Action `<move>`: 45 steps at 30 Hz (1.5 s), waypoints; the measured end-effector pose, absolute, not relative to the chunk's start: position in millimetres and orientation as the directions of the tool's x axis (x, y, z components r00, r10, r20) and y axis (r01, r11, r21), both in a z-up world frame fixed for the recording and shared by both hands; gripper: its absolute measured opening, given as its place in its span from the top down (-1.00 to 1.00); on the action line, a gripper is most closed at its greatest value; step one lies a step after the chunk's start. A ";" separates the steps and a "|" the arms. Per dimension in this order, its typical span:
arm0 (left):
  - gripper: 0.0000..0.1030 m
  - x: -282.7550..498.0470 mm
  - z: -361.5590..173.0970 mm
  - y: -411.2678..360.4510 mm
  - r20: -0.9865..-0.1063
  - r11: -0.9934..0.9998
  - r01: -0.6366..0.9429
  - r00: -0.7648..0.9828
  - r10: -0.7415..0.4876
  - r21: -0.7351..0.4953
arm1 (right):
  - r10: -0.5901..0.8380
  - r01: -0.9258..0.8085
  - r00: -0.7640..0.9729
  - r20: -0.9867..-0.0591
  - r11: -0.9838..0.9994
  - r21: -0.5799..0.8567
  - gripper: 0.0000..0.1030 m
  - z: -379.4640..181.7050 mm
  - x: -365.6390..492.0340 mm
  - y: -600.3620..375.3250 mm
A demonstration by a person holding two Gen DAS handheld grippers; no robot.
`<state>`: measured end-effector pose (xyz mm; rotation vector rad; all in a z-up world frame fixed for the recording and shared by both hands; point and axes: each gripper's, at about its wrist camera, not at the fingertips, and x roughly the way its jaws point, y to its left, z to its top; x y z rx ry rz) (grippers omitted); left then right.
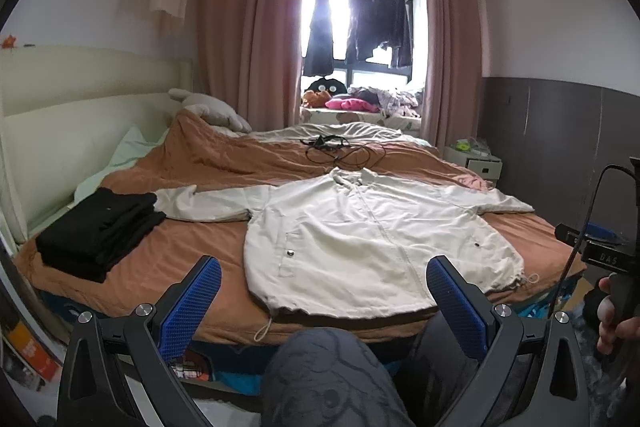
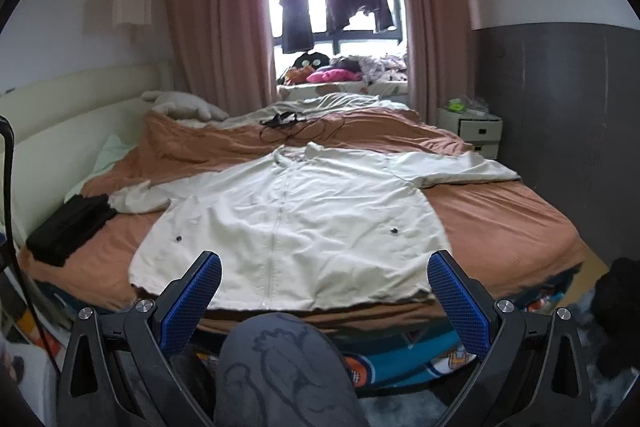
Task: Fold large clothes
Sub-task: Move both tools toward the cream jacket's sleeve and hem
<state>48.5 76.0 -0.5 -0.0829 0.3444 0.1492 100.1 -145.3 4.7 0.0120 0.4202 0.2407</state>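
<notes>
Jacket (image 2: 288,227) is lying spread flat on bed (image 2: 500,227); left tool (image 1: 324,285) and right tool (image 2: 325,279) are hovering apart near its hem, ideally pinching both hem corners evenly.

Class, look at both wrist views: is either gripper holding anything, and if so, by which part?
Nothing is held. The left gripper and right gripper are both open, short of the bed; the cream jacket lies flat, untouched.
</notes>
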 end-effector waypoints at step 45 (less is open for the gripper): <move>-0.32 348.4 -80.6 376.3 -0.662 0.858 -0.506 0.674 0.328 -0.089 | 0.562 -0.517 0.560 -0.608 0.811 0.274 -0.40 -63.2 446.5 173.7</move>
